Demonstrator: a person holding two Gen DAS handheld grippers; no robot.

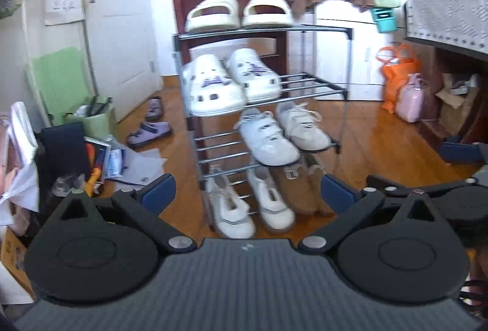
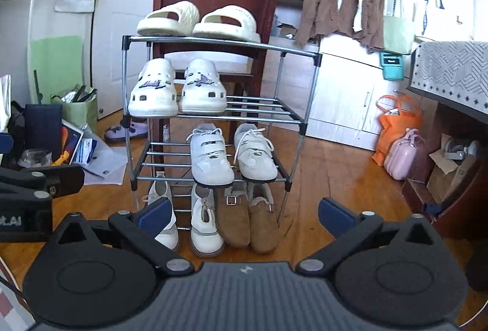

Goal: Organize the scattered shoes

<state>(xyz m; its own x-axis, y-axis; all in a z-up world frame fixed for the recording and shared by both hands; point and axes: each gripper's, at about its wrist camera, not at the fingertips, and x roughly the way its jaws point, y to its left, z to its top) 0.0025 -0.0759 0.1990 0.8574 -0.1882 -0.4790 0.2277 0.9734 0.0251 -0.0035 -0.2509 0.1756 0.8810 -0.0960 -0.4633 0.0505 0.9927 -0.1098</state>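
Shoe rack [image 2: 213, 114] stands centre, four tiers holding paired shoes. Purple sandals [image 1: 149, 132] lie on floor left of rack, apart from each other, off rack. Left gripper [image 1: 247, 189] and right gripper [image 2: 244, 216] both spread wide, empty. You approach low, pinch one sandal by sidewall, keep toe level.

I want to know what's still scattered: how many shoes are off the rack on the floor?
2: both purple sandals on the floor left of the shoe rack, one nearer, one farther toward the white door. Others may be hidden behind clutter.
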